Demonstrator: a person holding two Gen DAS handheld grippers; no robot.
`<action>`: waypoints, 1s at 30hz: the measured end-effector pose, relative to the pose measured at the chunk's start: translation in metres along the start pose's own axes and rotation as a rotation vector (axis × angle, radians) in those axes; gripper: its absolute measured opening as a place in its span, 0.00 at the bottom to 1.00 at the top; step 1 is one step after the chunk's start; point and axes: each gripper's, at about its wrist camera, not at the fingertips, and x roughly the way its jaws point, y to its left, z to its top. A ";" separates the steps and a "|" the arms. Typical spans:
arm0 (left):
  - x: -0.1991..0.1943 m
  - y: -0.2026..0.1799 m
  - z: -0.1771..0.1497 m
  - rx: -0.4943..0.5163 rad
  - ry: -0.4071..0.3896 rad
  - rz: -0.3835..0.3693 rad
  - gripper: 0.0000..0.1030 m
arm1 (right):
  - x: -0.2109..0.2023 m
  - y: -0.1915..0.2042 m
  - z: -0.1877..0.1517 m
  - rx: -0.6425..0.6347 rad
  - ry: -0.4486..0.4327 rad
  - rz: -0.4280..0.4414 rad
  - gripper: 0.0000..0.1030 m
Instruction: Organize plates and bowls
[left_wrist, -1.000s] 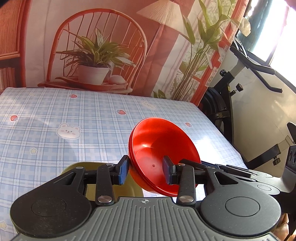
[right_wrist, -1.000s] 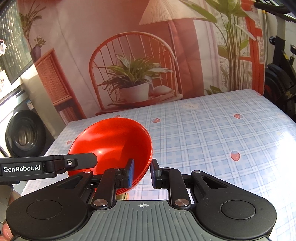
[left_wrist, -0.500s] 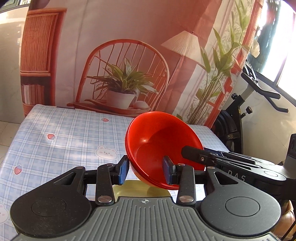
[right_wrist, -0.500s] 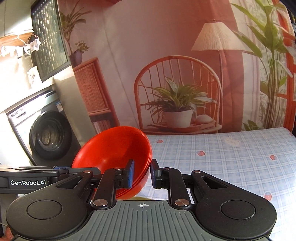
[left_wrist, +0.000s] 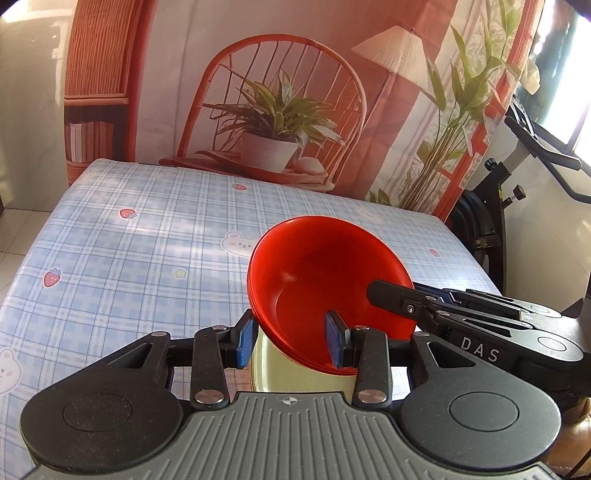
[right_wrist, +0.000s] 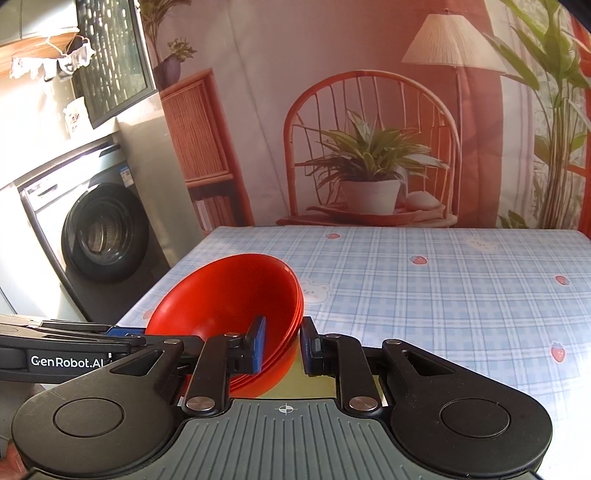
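From the left wrist, a table in a blue plaid tablecloth (left_wrist: 140, 258) printed with strawberries and bears runs back to a printed backdrop (left_wrist: 280, 110) of a rattan chair, a potted plant and a lamp. An exercise bike (left_wrist: 495, 206) stands off the table's right edge. The left gripper (left_wrist: 291, 338) has its fingers either side of the near rim of a nested stack of red bowls (left_wrist: 325, 284), tilted with the opening facing the camera; the left pad meets the outer wall and the right pad sits inside, so it grips the stack. The right gripper (left_wrist: 373, 290) comes in from the right, its tip on the stack's far right rim. Under the stack, at the table's near edge, lies a pale yellow-green plate (left_wrist: 291, 380), mostly hidden by bowls and gripper body.

From the right wrist, the same table and backdrop show, with a washing machine (right_wrist: 99, 232) beyond the left edge. The right gripper (right_wrist: 282, 339) is nearly closed, pinching the stack's (right_wrist: 229, 295) right rim. The left gripper's arm (right_wrist: 66, 354) crosses at the left, its fingertips hidden behind the bowls. Only an olive sliver of the plate (right_wrist: 310, 384) shows.
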 end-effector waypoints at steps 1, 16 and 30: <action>0.003 0.001 -0.002 -0.007 0.007 -0.004 0.39 | 0.002 -0.003 -0.006 0.007 0.011 -0.003 0.17; 0.033 -0.015 -0.030 0.013 0.089 0.043 0.39 | 0.002 -0.032 -0.051 0.072 0.056 0.001 0.17; 0.037 -0.012 -0.043 0.000 0.121 0.072 0.39 | 0.005 -0.024 -0.062 0.014 0.090 -0.017 0.17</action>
